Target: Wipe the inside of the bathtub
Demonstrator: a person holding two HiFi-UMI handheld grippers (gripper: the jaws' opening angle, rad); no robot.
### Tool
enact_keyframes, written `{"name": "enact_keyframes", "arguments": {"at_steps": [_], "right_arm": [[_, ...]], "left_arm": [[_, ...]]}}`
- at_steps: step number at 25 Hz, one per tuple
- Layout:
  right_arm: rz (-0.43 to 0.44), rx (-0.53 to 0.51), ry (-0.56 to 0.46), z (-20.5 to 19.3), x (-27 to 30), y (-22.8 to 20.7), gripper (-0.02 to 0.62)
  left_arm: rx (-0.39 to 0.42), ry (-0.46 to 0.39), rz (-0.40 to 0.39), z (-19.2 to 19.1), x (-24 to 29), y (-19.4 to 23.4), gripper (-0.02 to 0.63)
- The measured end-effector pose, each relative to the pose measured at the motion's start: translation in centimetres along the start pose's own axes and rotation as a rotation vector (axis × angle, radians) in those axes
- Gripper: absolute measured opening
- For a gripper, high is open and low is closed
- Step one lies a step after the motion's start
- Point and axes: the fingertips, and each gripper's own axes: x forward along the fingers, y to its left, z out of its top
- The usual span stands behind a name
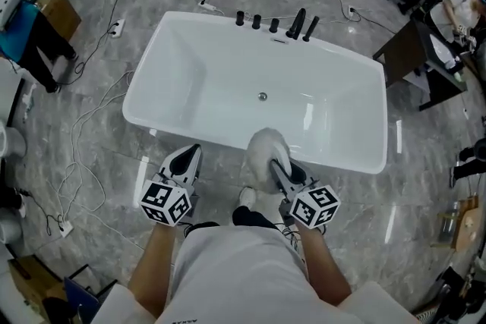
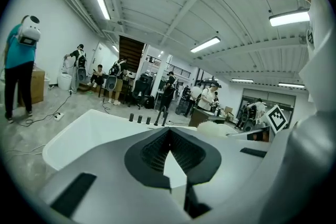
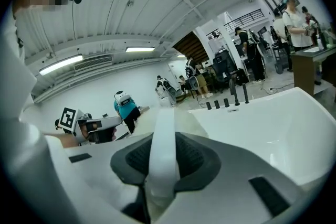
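The white bathtub (image 1: 182, 64) stands right in front of me, with a drain (image 1: 262, 96) in its floor and black taps (image 1: 275, 23) on its far rim. My right gripper (image 1: 276, 168) is shut on a white fluffy wiping cloth (image 1: 266, 148), held over the tub's near rim. In the right gripper view a white band of the cloth (image 3: 163, 113) runs up between the jaws of the right gripper (image 3: 163, 139), with the tub (image 3: 273, 128) beyond. My left gripper (image 1: 190, 157) is shut and holds nothing, just short of the near rim. In its own view the left gripper (image 2: 168, 134) points over the tub (image 2: 79, 134).
Cables (image 1: 83, 133) and a power strip (image 1: 115, 28) lie on the grey floor left of the tub. A dark table (image 1: 414, 61) stands at the right, a cardboard box (image 1: 59, 11) at the far left. Several people (image 2: 18, 65) stand in the background.
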Motion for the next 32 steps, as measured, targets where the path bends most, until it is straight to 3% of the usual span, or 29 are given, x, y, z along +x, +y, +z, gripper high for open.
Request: {"name": "enact_keyframes", "arguments": {"at_steps": [10, 17, 25, 32], "right_arm": [[0.095, -0.006, 0.056, 1.7, 3.7, -3.9, 0.095], [0.125, -0.002, 0.090, 2.0, 5.8, -5.0, 0.095], [0.173, -0.012, 0.157, 0.7, 9.7, -2.5, 0.095], [0.251, 0.024, 0.205, -0.6, 16.3, 2.3, 0.094]], "left_arm": [[-0.021, 0.010, 0.084, 0.5, 4.3, 0.7, 0.006], [-0.043, 0.020, 0.144, 0.2, 4.5, 2.4, 0.006], [-0.090, 0.021, 0.210, -0.7, 2.5, 6.4, 0.006], [-0.130, 0.078, 0.258, -2.5, 1.2, 13.9, 0.006]]}}
